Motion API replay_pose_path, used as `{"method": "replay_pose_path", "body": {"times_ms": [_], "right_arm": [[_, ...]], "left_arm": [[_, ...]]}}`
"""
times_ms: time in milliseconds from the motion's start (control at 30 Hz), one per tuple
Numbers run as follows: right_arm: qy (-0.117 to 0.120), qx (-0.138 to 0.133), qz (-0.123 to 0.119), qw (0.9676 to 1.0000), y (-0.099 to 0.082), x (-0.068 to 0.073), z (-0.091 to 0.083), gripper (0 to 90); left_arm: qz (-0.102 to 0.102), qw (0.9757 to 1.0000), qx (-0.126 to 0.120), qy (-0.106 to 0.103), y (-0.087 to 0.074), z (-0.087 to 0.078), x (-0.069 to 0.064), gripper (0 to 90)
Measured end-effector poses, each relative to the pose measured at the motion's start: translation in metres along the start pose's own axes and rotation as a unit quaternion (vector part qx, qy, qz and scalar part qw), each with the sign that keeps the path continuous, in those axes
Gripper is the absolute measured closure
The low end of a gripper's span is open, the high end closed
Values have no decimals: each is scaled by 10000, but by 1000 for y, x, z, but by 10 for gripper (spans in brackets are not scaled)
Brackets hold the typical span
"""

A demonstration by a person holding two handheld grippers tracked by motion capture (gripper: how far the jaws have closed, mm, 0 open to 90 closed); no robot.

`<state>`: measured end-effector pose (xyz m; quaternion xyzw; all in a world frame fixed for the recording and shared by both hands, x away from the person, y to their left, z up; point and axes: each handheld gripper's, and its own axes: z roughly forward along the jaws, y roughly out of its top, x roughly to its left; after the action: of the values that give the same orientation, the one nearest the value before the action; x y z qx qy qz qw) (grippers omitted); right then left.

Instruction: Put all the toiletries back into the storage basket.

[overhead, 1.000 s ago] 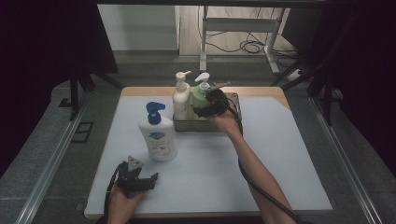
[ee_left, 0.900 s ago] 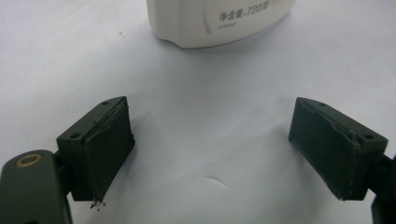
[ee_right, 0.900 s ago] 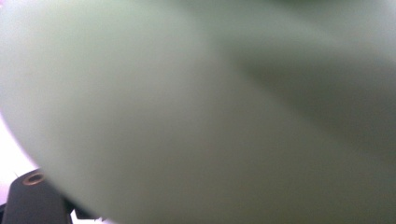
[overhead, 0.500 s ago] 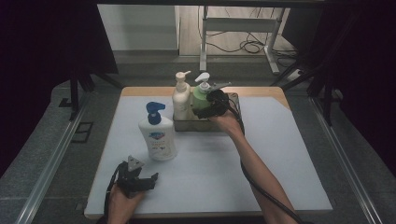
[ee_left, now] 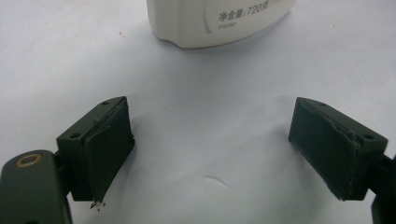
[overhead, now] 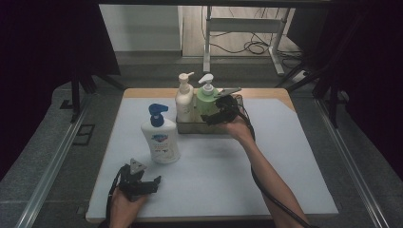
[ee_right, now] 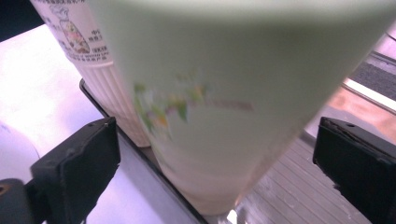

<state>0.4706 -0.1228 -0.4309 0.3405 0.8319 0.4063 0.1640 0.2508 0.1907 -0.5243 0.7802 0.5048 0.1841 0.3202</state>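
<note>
Right gripper [overhead: 212, 114] open w/ green bottle [ee_right: 224, 107] btwn jaws, untouched.

Pale green pump bottle [overhead: 207, 99] upright in metal tray [overhead: 199, 127], beside cream pump bottle [overhead: 184, 99].

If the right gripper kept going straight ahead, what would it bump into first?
Most likely the green pump bottle. It stands in the tray directly ahead of the right gripper, between its open fingers, very close.
</note>
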Motion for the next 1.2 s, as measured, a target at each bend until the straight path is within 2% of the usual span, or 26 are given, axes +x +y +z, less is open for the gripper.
{"method": "replay_pose_path", "body": {"times_ms": [67, 133, 167, 233, 367, 433, 500, 567, 667, 767, 867, 1000, 1200], "right_arm": [[32, -31, 7, 10000, -3, -1, -3, 59], [84, -96, -40, 9999, -6, -3, -8, 167], [123, -100, -53, 9999, -8, -4, -10, 193], [96, -81, -92, 9999, -11, -5, -14, 284], [191, -114, -48, 9997, -16, -9, -23, 441], [238, -122, -100, 9996, -18, -10, -26, 503], [260, -95, -172, 9995, -20, -11, -29, 601], [156, -57, -188, 9997, -21, -12, -32, 682], [-42, -9, -53, 10000, -22, -16, -35, 797], [-108, -53, 101, 9999, -23, -20, -37, 891], [-154, -28, 227, 9996, -22, -23, -35, 897], [-225, 13, 279, 9994, -20, -22, -29, 898], [-475, 51, 469, 9978, -19, -22, -16, 899]], "left_arm": [[2, 10000, 1, 0, 0, 0, 0, 130], [5, 10000, 2, 0, 0, 0, 0, 130], [3, 10000, 1, 0, 0, 0, 0, 130], [5, 10000, 3, -3, 0, 0, 0, 130], [-6, 10000, -3, -5, 0, 0, 0, 130], [-5, 10000, 0, -3, 0, 0, 0, 130], [-6, 10000, 0, -3, 0, 0, 0, 130], [-6, 10000, -1, -2, 0, 0, 0, 130], [-8, 10000, -2, -2, 0, 0, 0, 130], [2, 10000, 8, -2, 0, 0, 0, 130], [2, 10000, 7, -2, 0, 0, 0, 130], [1, 10000, 7, 0, 0, 0, 0, 130], [2, 10000, 6, -3, 0, 0, 0, 130]]}}
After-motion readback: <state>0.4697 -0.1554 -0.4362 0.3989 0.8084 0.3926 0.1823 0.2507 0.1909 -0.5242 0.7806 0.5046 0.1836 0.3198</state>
